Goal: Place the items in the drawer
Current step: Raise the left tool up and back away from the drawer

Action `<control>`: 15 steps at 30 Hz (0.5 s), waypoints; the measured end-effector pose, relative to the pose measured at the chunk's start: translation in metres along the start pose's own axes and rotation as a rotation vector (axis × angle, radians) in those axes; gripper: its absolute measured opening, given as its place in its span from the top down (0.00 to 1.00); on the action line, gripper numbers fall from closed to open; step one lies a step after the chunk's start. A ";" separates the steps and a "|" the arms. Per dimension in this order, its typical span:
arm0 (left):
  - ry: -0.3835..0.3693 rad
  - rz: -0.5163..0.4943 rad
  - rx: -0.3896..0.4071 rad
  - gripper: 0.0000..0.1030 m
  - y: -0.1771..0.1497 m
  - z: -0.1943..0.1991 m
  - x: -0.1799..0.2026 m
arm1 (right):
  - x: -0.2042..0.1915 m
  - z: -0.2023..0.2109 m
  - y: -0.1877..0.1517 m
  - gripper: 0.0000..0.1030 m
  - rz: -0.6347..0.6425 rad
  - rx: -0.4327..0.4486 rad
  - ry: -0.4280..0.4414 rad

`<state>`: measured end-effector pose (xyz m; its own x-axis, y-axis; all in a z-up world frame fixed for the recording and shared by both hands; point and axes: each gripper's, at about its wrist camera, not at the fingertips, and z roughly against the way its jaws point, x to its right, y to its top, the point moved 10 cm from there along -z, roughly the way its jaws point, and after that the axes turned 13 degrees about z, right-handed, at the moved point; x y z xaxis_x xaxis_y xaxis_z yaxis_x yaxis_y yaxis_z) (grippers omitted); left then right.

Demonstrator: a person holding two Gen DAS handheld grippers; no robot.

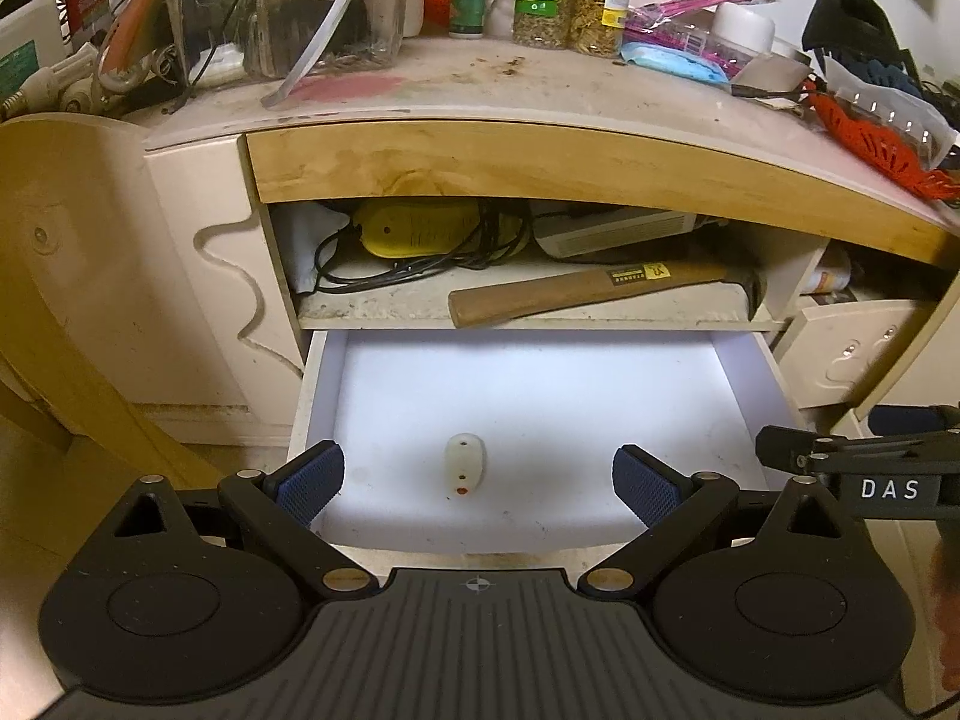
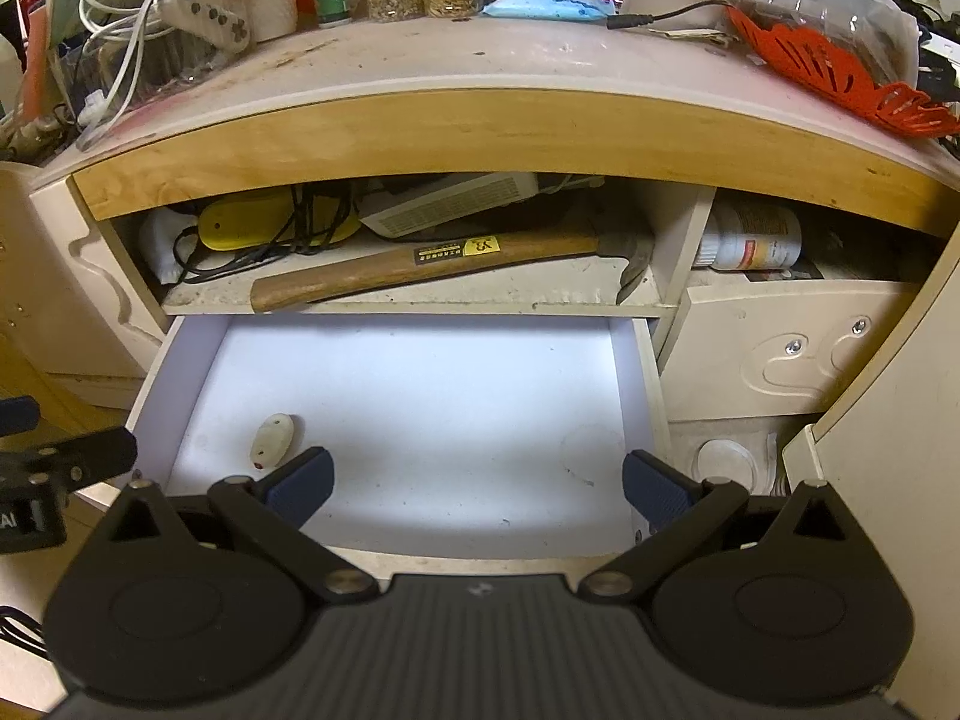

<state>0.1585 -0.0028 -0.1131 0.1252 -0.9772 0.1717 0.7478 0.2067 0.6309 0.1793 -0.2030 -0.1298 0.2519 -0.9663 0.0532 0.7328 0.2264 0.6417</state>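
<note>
Cluttered pale desk top [image 1: 480,90] above a shelf with a wooden-handled hammer [image 1: 588,291]. Below, pulled-out white drawer [image 1: 600,396], holding a small white oval plastic object [image 1: 464,464] near its front. Left gripper [image 1: 477,483] and right gripper [image 2: 477,483] over the front edge, both spread wide, gripping nothing
</note>
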 end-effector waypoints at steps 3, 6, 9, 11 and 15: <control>0.002 -0.001 -0.003 0.04 -0.001 -0.001 0.000 | -0.001 0.000 0.000 0.00 0.003 0.003 0.002; 0.007 -0.006 -0.007 0.04 -0.003 -0.003 -0.001 | -0.003 0.001 0.000 0.00 0.008 0.007 0.007; 0.019 -0.016 -0.010 0.04 -0.006 -0.005 -0.003 | -0.005 -0.001 -0.004 0.00 0.017 0.001 0.010; 0.032 -0.022 -0.021 0.04 -0.012 -0.009 -0.005 | -0.007 -0.003 -0.008 0.00 0.025 -0.006 0.012; 0.037 -0.004 -0.076 0.04 -0.029 -0.020 -0.011 | -0.013 -0.011 -0.024 0.00 0.041 -0.044 0.021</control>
<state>0.1480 0.0006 -0.1485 0.1456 -0.9794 0.1402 0.7953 0.2001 0.5722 0.1655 -0.1948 -0.1544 0.2954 -0.9534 0.0621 0.7484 0.2713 0.6053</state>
